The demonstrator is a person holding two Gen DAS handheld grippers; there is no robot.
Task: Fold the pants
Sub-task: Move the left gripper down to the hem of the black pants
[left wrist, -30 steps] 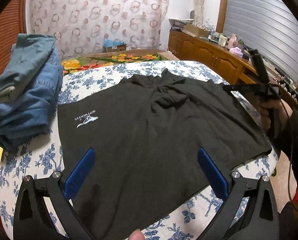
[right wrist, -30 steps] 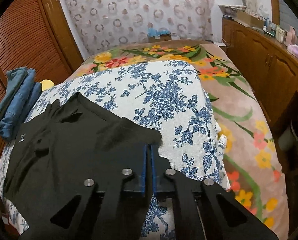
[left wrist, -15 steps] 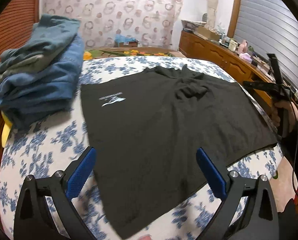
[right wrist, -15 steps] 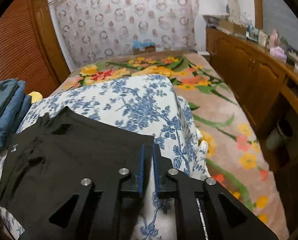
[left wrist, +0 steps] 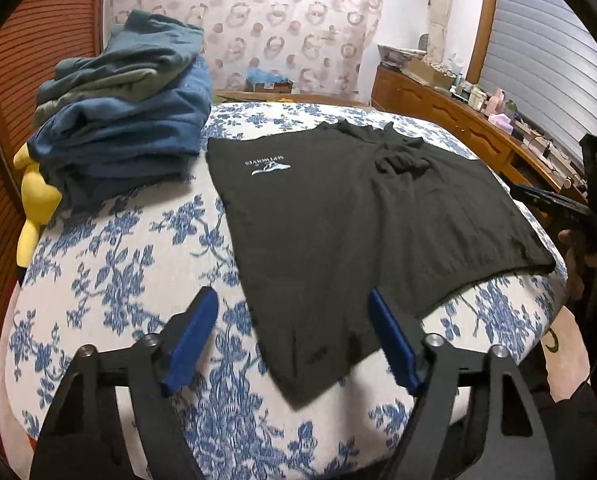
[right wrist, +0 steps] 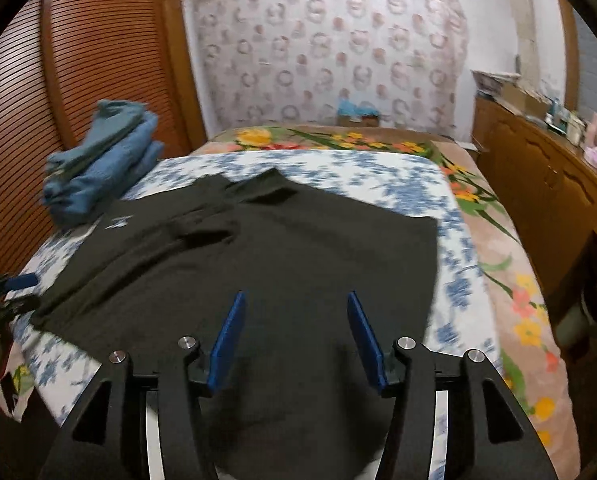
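Hovering over the flat black fabric pants (left wrist: 358, 220) spread on the blue-flowered white bed (left wrist: 118, 260), our closing left tool (left wrist: 294, 332) and opening right tool (right wrist: 292, 334) grip nothing; closing too high probably catches one layer, dragging the fold crooked.

Black pants (left wrist: 362, 220) lie flat on floral bedspread (left wrist: 138, 248).

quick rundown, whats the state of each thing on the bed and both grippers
black pants: spread flat, logo up, bunched near the far edge
blue clothes pile: folded, stacked beside the pants
left gripper: closing, pants corner between the jaws, not pinched
right gripper: opening above the pants, holding nothing
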